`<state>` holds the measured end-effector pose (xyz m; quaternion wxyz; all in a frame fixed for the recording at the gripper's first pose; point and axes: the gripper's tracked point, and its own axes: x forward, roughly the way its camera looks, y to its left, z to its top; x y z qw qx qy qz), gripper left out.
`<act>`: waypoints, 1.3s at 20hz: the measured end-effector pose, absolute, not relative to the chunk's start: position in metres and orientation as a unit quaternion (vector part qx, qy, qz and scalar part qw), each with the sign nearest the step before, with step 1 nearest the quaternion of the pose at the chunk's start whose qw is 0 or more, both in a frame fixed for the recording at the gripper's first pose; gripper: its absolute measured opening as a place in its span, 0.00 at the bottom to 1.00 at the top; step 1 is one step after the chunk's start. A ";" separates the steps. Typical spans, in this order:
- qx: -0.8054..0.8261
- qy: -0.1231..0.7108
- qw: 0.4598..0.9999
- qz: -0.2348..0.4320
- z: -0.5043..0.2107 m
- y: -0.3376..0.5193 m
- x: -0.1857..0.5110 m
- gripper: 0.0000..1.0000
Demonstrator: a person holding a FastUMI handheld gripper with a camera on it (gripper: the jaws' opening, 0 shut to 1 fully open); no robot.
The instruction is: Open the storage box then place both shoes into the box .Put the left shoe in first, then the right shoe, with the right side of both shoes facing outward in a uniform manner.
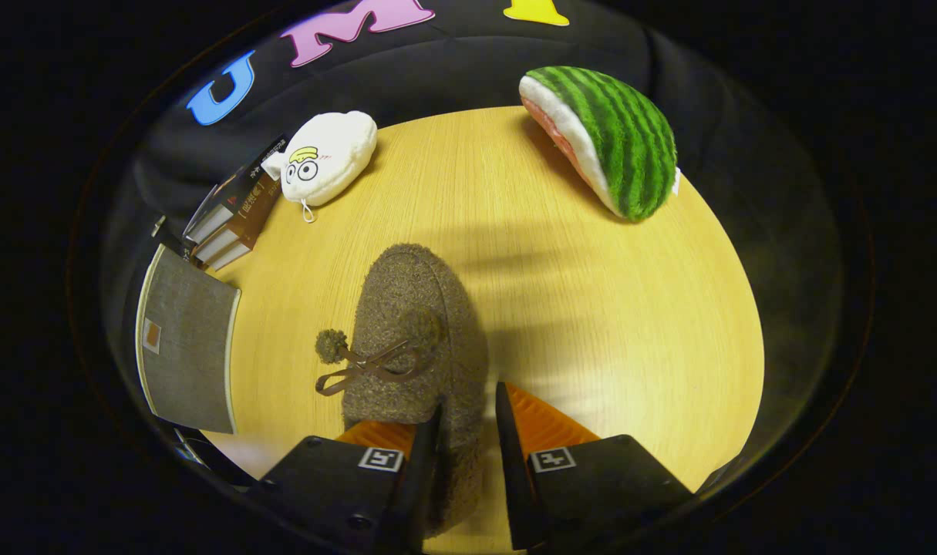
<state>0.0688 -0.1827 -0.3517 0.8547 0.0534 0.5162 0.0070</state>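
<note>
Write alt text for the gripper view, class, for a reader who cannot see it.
The gripper has its fingers closed on the side wall of a fuzzy brown shoe on a wooden table. Beyond lie a watermelon plush, a white plush, books and a grey box.

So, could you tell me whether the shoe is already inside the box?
No, the shoe sits on the table, its rear between the tool's fingers.

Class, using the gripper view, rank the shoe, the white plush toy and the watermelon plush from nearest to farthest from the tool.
1. Shoe: between the tool's fingers.
2. White plush toy: far beyond, left, beside the books.
3. Watermelon plush: far beyond, right; too close to the toy to rank.
</note>
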 end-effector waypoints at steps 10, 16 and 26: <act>0.088 0.519 0.851 -0.001 -0.339 -0.169 0.060 0.05; 0.132 0.480 0.867 -0.015 -0.275 -0.131 0.051 0.05; 0.182 0.401 0.897 0.026 -0.152 0.006 0.029 0.05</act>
